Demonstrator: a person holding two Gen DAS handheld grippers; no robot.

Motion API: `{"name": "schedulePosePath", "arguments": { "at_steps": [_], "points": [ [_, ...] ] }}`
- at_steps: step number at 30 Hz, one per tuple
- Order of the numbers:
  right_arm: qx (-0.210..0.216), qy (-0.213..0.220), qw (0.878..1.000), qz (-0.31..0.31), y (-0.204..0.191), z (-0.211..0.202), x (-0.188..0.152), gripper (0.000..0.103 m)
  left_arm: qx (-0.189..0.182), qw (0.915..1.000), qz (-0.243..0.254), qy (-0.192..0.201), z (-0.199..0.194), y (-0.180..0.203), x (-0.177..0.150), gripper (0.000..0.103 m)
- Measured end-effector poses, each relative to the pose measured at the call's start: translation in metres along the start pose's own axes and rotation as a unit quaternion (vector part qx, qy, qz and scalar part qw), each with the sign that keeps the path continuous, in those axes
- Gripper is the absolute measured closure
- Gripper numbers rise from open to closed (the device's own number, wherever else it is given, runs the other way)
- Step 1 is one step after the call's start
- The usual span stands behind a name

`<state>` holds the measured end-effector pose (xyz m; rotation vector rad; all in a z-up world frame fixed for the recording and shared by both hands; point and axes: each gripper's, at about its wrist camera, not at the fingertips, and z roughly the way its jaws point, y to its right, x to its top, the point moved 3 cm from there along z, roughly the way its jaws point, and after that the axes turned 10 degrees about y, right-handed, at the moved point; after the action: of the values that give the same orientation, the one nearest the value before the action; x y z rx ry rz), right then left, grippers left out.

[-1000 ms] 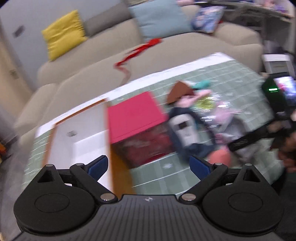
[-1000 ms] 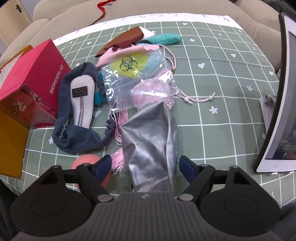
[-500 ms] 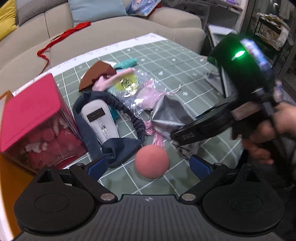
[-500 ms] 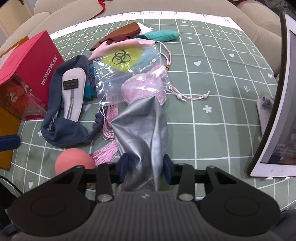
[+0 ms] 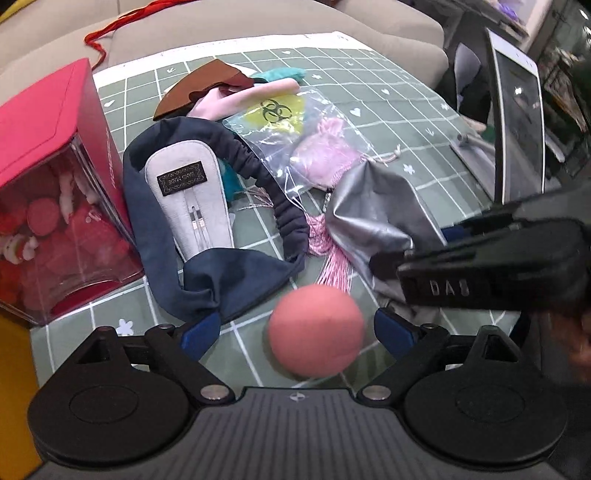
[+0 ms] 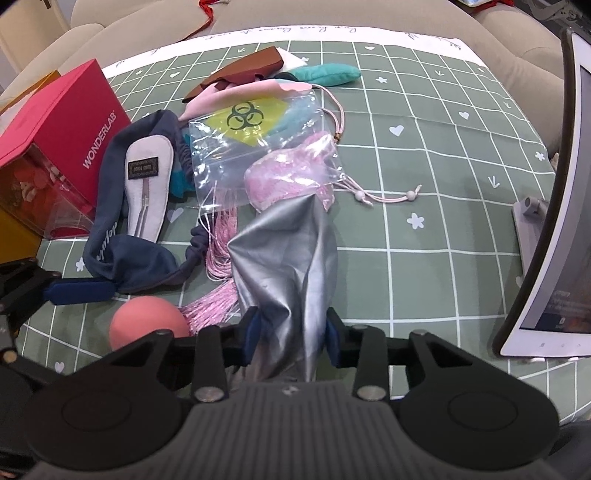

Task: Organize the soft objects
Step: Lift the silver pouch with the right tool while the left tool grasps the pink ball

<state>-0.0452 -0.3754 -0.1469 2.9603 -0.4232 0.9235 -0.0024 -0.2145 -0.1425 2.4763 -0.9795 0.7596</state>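
A coral foam ball (image 5: 316, 330) lies on the green checked cloth (image 5: 399, 110) between the blue fingertips of my left gripper (image 5: 295, 325), which is open with both pads clear of the ball. The ball (image 6: 147, 323) also shows low left in the right wrist view, beside a left finger (image 6: 81, 291). My right gripper (image 6: 291, 328) is shut on the near end of a silver fabric pouch (image 6: 288, 254). That pouch (image 5: 373, 218) runs back toward a pink drawstring bag (image 6: 288, 177). A navy sleep mask with a grey case (image 5: 188, 199) lies to the left.
A red box with a clear front (image 5: 51, 184) stands at the left edge. A clear biohazard bag (image 6: 251, 125), pink tassel (image 6: 218, 266), brown, pink and teal soft pieces (image 6: 328, 74) lie behind. A white tablet on a stand (image 6: 546, 236) is at the right. A beige sofa (image 6: 332, 14) lies beyond.
My left gripper has swung from the sofa and come down over the coral ball, which now sits between its fingers. My right gripper has shut on the silver pouch and stayed in place.
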Motion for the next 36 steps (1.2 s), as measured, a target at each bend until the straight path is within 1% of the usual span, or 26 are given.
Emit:
{"name": "schedulePosePath", "arguments": {
  "at_steps": [1,2,3,4,5,7,9,10,11,12,14,16,18,20,22,24,28,30,32,33,36],
  "points": [
    [0.0,0.0,1.0,-0.003,-0.001,0.0,0.0,0.064,-0.001,1.0,-0.003,0.001,0.001,0.0,0.001,0.0],
    [0.0,0.001,1.0,-0.005,-0.001,0.0,0.0,0.064,-0.001,1.0,-0.004,0.001,0.002,0.0,0.001,0.006],
    [0.0,0.002,1.0,-0.007,-0.001,0.0,-0.001,0.064,-0.001,1.0,-0.002,-0.001,0.004,0.0,0.001,0.009],
    [0.001,0.002,1.0,-0.007,-0.001,0.0,-0.001,0.064,0.003,1.0,0.002,-0.004,0.004,0.0,0.0,0.01],
    [0.001,0.002,1.0,-0.007,-0.001,0.0,-0.001,0.064,0.001,1.0,0.005,-0.003,0.003,0.001,-0.001,0.013],
    [0.002,0.002,1.0,-0.008,-0.001,0.0,-0.001,0.065,-0.003,1.0,0.006,0.001,0.001,0.002,-0.002,0.013],
    [-0.002,0.003,1.0,-0.005,0.001,0.0,0.0,0.071,-0.002,0.9999,0.016,0.004,0.003,0.005,-0.003,0.009],
    [-0.006,0.004,1.0,-0.001,0.002,0.0,0.0,0.079,0.0,0.9996,0.026,0.007,0.004,0.007,-0.004,0.008],
    [-0.01,0.005,1.0,0.003,0.005,0.0,0.0,0.087,0.004,0.9993,0.037,0.007,0.005,0.01,-0.005,0.005],
    [-0.012,0.005,1.0,0.009,0.007,-0.001,0.0,0.089,0.006,0.9988,0.049,0.005,0.006,0.012,-0.006,0.003],
    [-0.011,0.004,1.0,0.024,0.012,-0.001,0.0,0.096,0.012,0.9973,0.073,0.005,0.008,0.018,-0.009,0.003],
    [-0.011,0.003,1.0,0.027,0.013,-0.001,-0.001,0.097,0.022,0.9955,0.092,0.01,0.009,0.024,-0.011,0.005],
    [-0.014,0.003,0.999,0.031,0.014,-0.002,-0.002,0.097,0.018,0.9961,0.085,0.017,0.007,0.023,-0.012,0.013],
    [-0.015,0.004,0.999,0.036,0.015,-0.004,-0.003,0.098,0.023,0.9961,0.082,0.023,0.005,0.022,-0.013,0.018],
    [-0.017,0.008,0.999,0.038,0.015,-0.007,-0.003,0.098,0.029,0.9963,0.077,0.025,0.003,0.02,-0.013,0.019],
    [-0.018,0.009,0.999,0.04,0.015,-0.007,-0.004,0.098,0.027,0.9966,0.073,0.029,0.002,0.019,-0.013,0.019],
    [-0.024,0.0,0.999,0.045,0.016,-0.002,-0.005,0.098,0.022,0.9953,0.079,0.05,0.001,0.019,-0.016,0.021],
    [-0.023,-0.001,0.999,0.042,0.016,-0.002,-0.005,0.098,0.012,0.9945,0.085,0.06,0.0,0.02,-0.018,0.035],
    [-0.023,-0.001,0.999,0.043,0.016,-0.002,-0.005,0.098,0.0,0.9939,0.086,0.07,-0.002,0.021,-0.019,0.043],
    [-0.023,-0.001,0.999,0.043,0.016,-0.001,-0.005,0.098,-0.005,0.994,0.082,0.072,-0.003,0.021,-0.019,0.044],
    [-0.023,-0.001,0.999,0.04,0.016,-0.001,-0.005,0.098,-0.005,0.995,0.065,0.075,-0.005,0.02,-0.02,0.045]
  ]
}}
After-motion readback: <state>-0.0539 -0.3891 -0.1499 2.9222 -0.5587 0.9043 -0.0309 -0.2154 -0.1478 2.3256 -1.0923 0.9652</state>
